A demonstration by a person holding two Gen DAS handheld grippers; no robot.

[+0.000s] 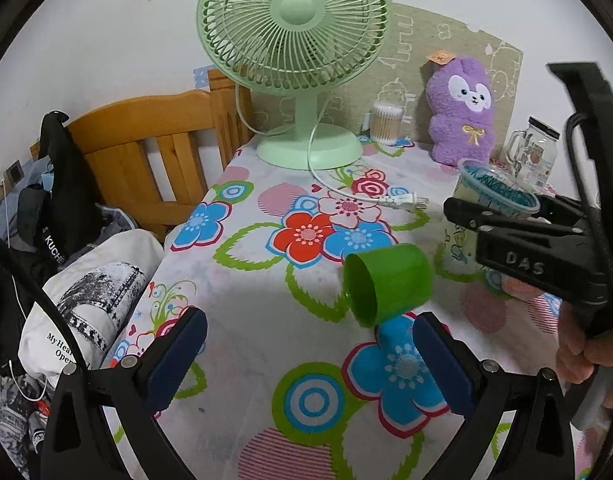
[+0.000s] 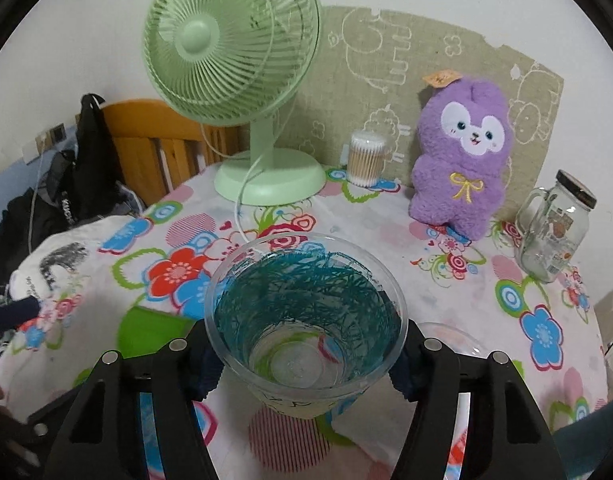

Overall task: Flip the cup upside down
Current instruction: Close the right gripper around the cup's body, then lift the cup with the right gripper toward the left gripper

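Note:
A clear plastic cup (image 2: 306, 316) with teal scribbles sits upright between my right gripper's (image 2: 306, 364) fingers, which are shut on it above the flowered tablecloth (image 2: 386, 240). The left wrist view shows the same cup (image 1: 494, 192) held in the right gripper (image 1: 502, 216) at the right. A green cup (image 1: 386, 284) lies on its side on the tablecloth (image 1: 266, 320), mouth toward the left. My left gripper (image 1: 310, 360) is open and empty, just in front of the green cup.
A green desk fan (image 1: 294, 60) with its white cord and plug (image 1: 402, 202) stands at the back. A cotton swab jar (image 2: 365, 158), a purple plush (image 2: 462, 160) and a glass mug jar (image 2: 554, 228) line the back right. A wooden headboard (image 1: 146, 148) and clothes lie left.

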